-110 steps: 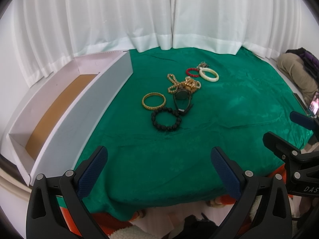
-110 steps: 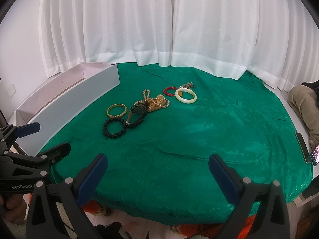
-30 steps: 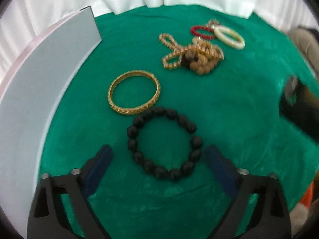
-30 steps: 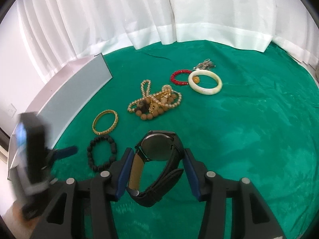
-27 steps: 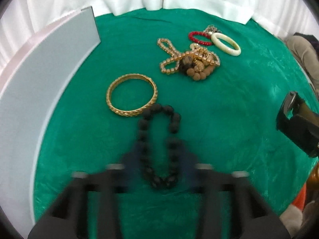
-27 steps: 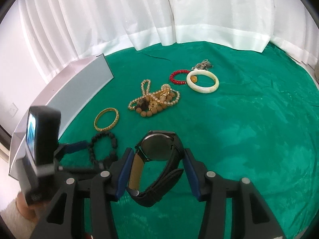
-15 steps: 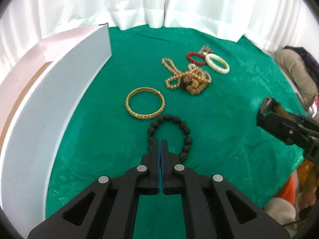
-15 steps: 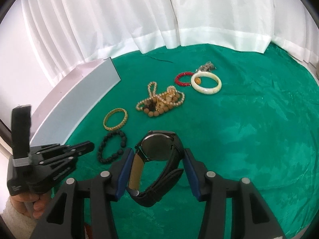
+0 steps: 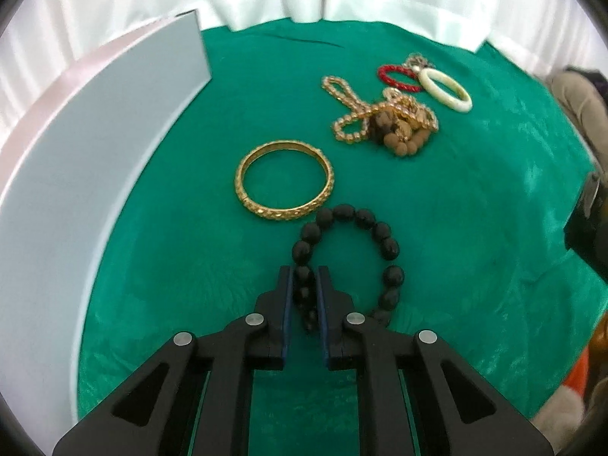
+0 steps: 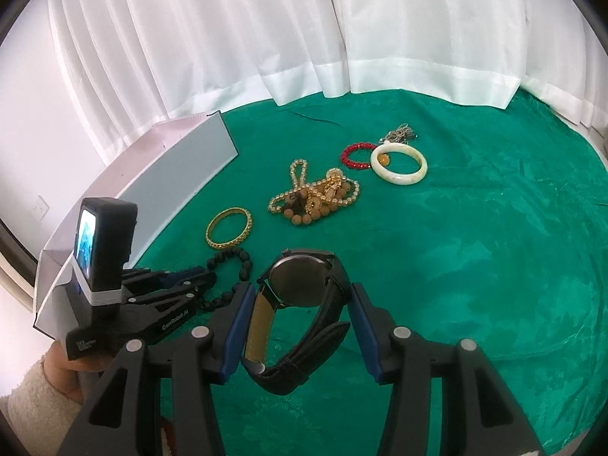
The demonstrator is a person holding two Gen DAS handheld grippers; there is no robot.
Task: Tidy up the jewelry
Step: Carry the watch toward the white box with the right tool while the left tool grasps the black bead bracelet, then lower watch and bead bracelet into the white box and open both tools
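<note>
My left gripper (image 9: 305, 279) is shut on the near side of a black bead bracelet (image 9: 382, 233) that lies on the green cloth (image 9: 475, 209). It also shows in the right wrist view (image 10: 207, 277), with the bracelet (image 10: 243, 258) in its tips. My right gripper (image 10: 298, 292) is shut on a black wristwatch (image 10: 300, 283) and holds it above the cloth. A gold bangle (image 9: 285, 186) lies just beyond the black bracelet.
A white open box (image 9: 95, 144) stands along the left. Further back lie a tangle of gold chain and brown beads (image 9: 387, 121), a red bead bracelet (image 9: 397, 76) and a cream bangle (image 9: 446, 89). White curtains (image 10: 304, 38) hang behind the table.
My left gripper has moved forward and now grips the black bracelet's near beads between its fingers. My right gripper keeps hold of the watch, little moved.
</note>
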